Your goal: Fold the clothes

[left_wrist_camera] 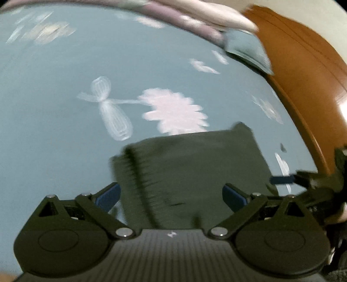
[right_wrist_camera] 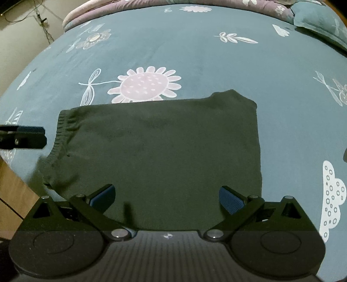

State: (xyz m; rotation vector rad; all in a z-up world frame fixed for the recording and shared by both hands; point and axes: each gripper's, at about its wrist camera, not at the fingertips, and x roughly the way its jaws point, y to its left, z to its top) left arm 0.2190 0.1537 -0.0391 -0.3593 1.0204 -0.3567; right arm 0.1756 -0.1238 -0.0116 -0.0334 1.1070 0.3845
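A dark green garment [right_wrist_camera: 156, 147] lies flat on the bed as a folded rectangle, its ribbed band [right_wrist_camera: 59, 134] at the left edge. My right gripper [right_wrist_camera: 167, 198] stands open over its near edge, blue pads wide apart with nothing between them. The left wrist view is motion-blurred; there the same garment [left_wrist_camera: 190, 173] lies ahead, ribbed band [left_wrist_camera: 138, 173] to the left. My left gripper [left_wrist_camera: 171, 195] is open above the near part of the cloth. A finger of the left gripper [right_wrist_camera: 28, 134] shows at the left edge of the right wrist view; a finger of the right gripper [left_wrist_camera: 284, 180] shows at the right of the left wrist view.
The bed sheet [right_wrist_camera: 195, 60] is teal with white and pink flower prints. A pink-purple quilt [right_wrist_camera: 151, 6] and a teal pillow [right_wrist_camera: 318, 23] lie along the far edge. A wooden bed frame [left_wrist_camera: 303, 76] borders the bed, also seen as wood [right_wrist_camera: 13, 188] at lower left.
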